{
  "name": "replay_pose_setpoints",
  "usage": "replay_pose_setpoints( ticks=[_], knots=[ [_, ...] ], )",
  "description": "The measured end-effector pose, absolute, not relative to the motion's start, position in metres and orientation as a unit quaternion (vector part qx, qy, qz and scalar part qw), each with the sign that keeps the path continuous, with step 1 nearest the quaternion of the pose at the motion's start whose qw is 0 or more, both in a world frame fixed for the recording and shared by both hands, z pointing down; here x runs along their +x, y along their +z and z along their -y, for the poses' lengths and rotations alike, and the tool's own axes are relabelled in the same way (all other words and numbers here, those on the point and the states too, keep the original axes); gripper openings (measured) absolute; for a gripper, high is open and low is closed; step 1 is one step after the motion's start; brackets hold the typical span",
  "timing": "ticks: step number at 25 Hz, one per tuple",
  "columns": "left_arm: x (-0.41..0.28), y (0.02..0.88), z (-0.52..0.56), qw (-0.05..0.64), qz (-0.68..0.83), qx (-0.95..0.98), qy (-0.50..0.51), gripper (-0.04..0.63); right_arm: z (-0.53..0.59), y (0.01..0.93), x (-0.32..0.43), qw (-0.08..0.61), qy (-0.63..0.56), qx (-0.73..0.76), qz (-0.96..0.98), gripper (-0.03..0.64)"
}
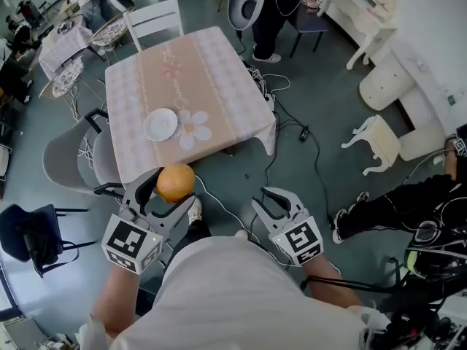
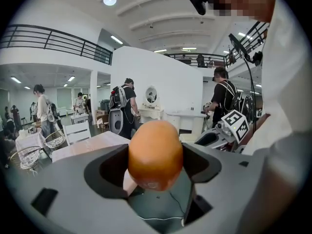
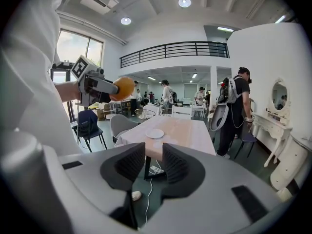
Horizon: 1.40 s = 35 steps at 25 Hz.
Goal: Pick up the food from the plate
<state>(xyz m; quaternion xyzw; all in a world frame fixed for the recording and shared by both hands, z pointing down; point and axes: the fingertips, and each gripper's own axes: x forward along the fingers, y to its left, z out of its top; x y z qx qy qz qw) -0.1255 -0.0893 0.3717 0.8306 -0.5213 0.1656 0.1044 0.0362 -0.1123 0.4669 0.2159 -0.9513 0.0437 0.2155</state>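
Observation:
An orange (image 1: 176,183) hangs in the air in front of the table's near edge, with my left gripper (image 1: 172,189) shut on it. In the left gripper view the orange (image 2: 155,154) fills the space between the jaws of the left gripper (image 2: 155,164). The white plate (image 1: 160,125) lies bare on the pink tablecloth of the table (image 1: 219,71). My right gripper (image 1: 279,203) hangs lower right of the orange, over the floor. In its own view the right gripper (image 3: 153,162) shows a narrow gap with nothing inside it, and the orange (image 3: 124,87) and the plate (image 3: 155,133) appear ahead.
A white chair (image 1: 155,18) stands at the table's far side, a grey chair (image 1: 66,155) at its left, a black chair (image 1: 33,235) nearer me. Cables (image 1: 295,130) trail on the floor right of the table. White furniture (image 1: 379,141) and people stand around.

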Motion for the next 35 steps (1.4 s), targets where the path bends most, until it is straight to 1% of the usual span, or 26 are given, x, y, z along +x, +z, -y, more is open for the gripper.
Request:
replay_pose_setpoints(
  ticks=[6, 11, 20, 27, 35],
  knots=[
    [-0.114, 0.363, 0.068, 0.100, 0.525, 0.829, 0.161, 0.354, 0.101, 0.471, 0.041, 0.221, 0.038, 0.204, 0.953, 0.054],
    [-0.104, 0.368, 0.056, 0.102, 0.530, 0.825, 0.164, 0.354, 0.090, 0.476, 0.044, 0.224, 0.026, 0.192, 0.955, 0.023],
    [-0.096, 0.378, 0.036, 0.104, 0.521, 0.830, 0.169, 0.354, 0.064, 0.481, 0.051, 0.240, 0.017, 0.191, 0.952, 0.012],
    [-0.084, 0.383, 0.059, 0.104, 0.508, 0.837, 0.175, 0.354, 0.082, 0.482, 0.060, 0.240, 0.021, 0.197, 0.950, 0.012],
    [-0.095, 0.390, 0.064, 0.114, 0.504, 0.838, 0.175, 0.354, 0.084, 0.484, 0.050, 0.242, 0.024, 0.201, 0.949, 0.012]
  ],
)
